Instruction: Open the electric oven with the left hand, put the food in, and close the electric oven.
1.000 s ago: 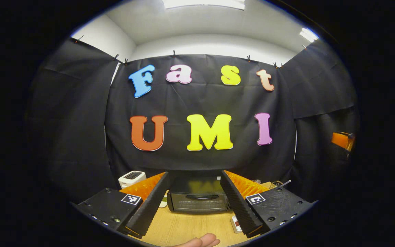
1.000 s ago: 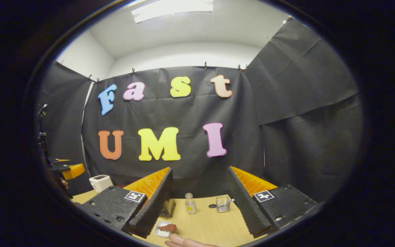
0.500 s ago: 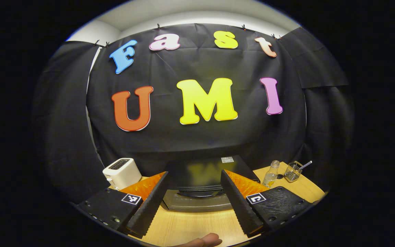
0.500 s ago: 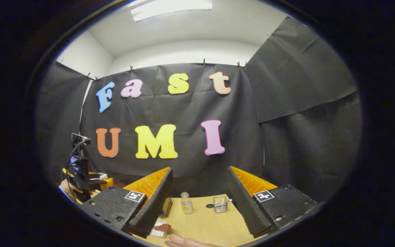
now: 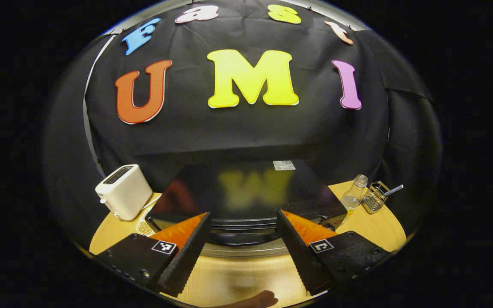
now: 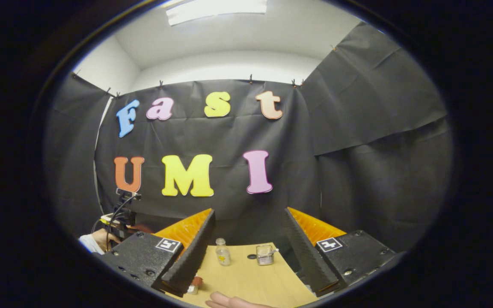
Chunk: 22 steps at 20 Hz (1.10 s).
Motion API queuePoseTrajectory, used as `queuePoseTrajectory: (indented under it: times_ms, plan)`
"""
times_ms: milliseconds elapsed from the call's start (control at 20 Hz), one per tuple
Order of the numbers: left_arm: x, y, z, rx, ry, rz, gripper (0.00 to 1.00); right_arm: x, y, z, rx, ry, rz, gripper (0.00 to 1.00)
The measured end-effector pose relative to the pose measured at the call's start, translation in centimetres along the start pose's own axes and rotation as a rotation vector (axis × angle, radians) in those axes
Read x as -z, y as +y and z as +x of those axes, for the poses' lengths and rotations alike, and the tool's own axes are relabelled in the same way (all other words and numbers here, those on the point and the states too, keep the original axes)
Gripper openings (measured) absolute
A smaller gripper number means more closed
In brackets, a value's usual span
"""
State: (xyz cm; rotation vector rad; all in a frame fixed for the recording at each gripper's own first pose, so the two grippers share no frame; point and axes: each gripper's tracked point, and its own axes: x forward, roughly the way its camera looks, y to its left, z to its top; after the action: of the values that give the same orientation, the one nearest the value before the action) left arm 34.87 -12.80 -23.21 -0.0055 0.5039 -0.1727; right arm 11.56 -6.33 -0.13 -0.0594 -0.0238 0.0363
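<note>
Hovering left claw (image 5: 242, 252), agape, above oven (image 5: 246, 199)

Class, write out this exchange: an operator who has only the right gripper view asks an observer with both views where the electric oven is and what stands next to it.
Operator: Where is the electric oven?
Observer: Directly ahead of the left hand-held gripper, framed between its open fingers, sits the electric oven.
Operator: What stands next to it?
Observer: A white toaster, to the oven's left in the left gripper view, apart from it on the table.
</note>
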Motion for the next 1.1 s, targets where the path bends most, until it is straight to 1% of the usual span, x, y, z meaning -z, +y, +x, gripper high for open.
queuePoseTrajectory:
  times_ms: [50,100,150,200,250,300,350,400,450,500,550,700,850,900,1050,1100]
  plan:
    - [1.3,0.3,0.5,-0.009,0.046,-0.007,0.96,0.2,0.2,0.1,-0.005,0.007,0.003,1.00]
    - [0.7,0.3,0.7,0.007,0.013,0.001,0.96,0.5,0.4,0.1,-0.012,0.015,0.008,1.00]
    - [0.6,-0.1,1.1,0.014,0.015,-0.002,0.98,0.7,0.6,0.2,-0.017,0.022,0.010,1.00]
    - [1.0,0.0,0.7,0.012,0.037,-0.003,0.94,1.0,0.7,0.4,-0.020,0.031,0.009,1.00]
    - [0.7,0.2,0.8,0.013,0.023,0.007,0.96,1.2,0.8,0.5,-0.021,0.036,0.007,1.00]
    - [1.0,0.2,0.7,0.012,0.032,0.005,0.96,1.5,0.8,0.5,-0.021,0.041,0.007,1.00]
    - [0.9,0.1,0.6,0.013,0.027,0.003,0.85,1.5,0.8,0.6,-0.020,0.045,0.009,1.00]
    - [1.2,0.0,0.4,0.014,0.032,0.003,0.96,1.8,0.9,0.5,-0.022,0.052,0.011,1.00]
    - [1.3,0.0,0.1,0.015,0.029,0.010,0.96,2.0,1.0,0.5,-0.024,0.061,0.012,1.00]
    - [1.6,0.1,-0.3,0.016,0.030,0.013,1.00,2.2,1.0,0.4,-0.024,0.066,0.012,1.00]
    - [2.0,0.0,-0.9,0.014,0.027,0.009,0.96,2.2,1.0,0.5,-0.022,0.071,0.010,1.00]
    - [3.3,-0.2,-2.7,0.013,0.007,0.007,0.96,2.2,1.3,0.5,-0.015,0.064,-0.002,1.00]
    - [4.9,-0.3,-4.3,0.014,-0.017,0.020,0.96,2.8,2.2,0.4,-0.027,0.080,-0.015,1.00]
    - [5.5,-0.3,-4.8,0.014,-0.023,0.020,0.96,2.9,2.3,0.3,-0.030,0.084,-0.016,0.97]
    - [7.7,-0.4,-6.2,0.013,-0.031,0.018,0.96,3.6,2.8,0.5,-0.031,0.098,-0.025,0.97]
    - [8.5,-0.4,-6.7,0.014,-0.031,0.016,0.96,4.0,3.0,0.4,-0.035,0.107,-0.024,1.00]
